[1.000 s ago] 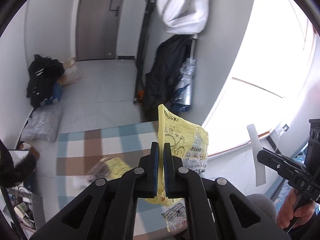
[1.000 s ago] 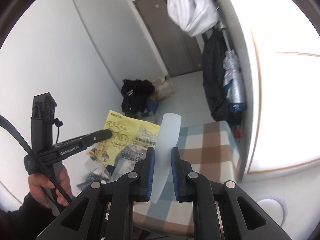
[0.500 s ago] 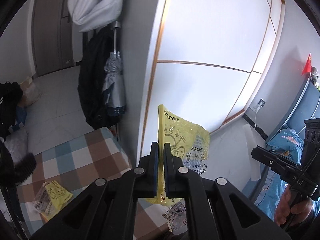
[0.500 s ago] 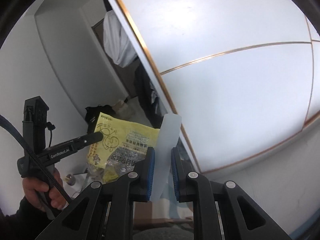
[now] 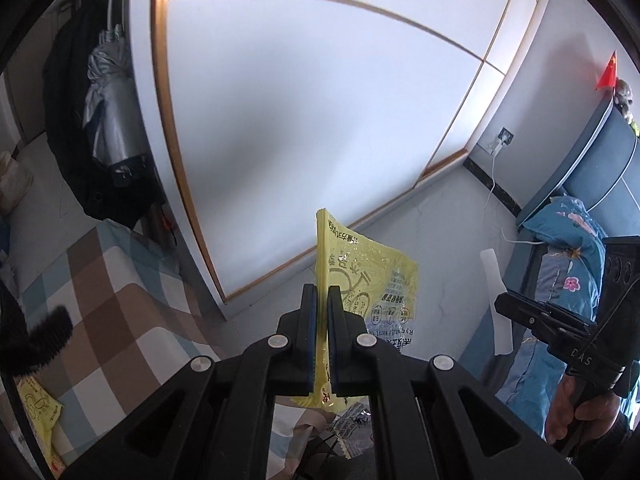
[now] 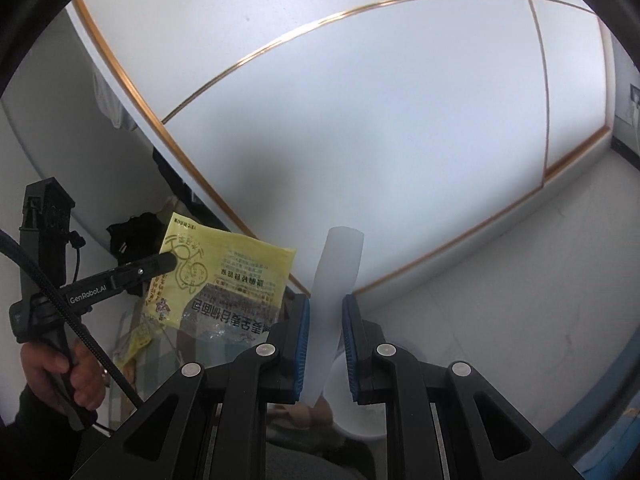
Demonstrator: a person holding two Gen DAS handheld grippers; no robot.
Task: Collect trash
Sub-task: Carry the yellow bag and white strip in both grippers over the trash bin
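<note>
Yellow plastic fills the centre of the left wrist view: a printed yellow wrapper (image 5: 362, 284) stands upright, pinched at one edge between the closed jaws of the left gripper (image 5: 319, 300). A second ago both cameras looked at a grey door, a floor and hanging coats; now a white wardrobe panel (image 5: 304, 100) with thin gold trim fills most of both views, and only the dark coats (image 5: 72, 92) remain at the far left. A checked cover (image 5: 112, 320) lies lower left, with another yellow wrapper (image 5: 36, 404) on it at the edge. At the far right a hand (image 5: 576, 408) holds the right gripper beside blue bedding (image 5: 568, 248).

In the right wrist view, a hand (image 6: 60, 372) at the left holds the left gripper, the wrapper spreading from its tip. Centre, the right gripper (image 6: 327, 312) is nearly closed on a translucent white strip (image 6: 334, 292), which rises tilted above the blue pads. Below the jaws sits a white bin (image 6: 360, 416); its contents cannot be made out.
</note>
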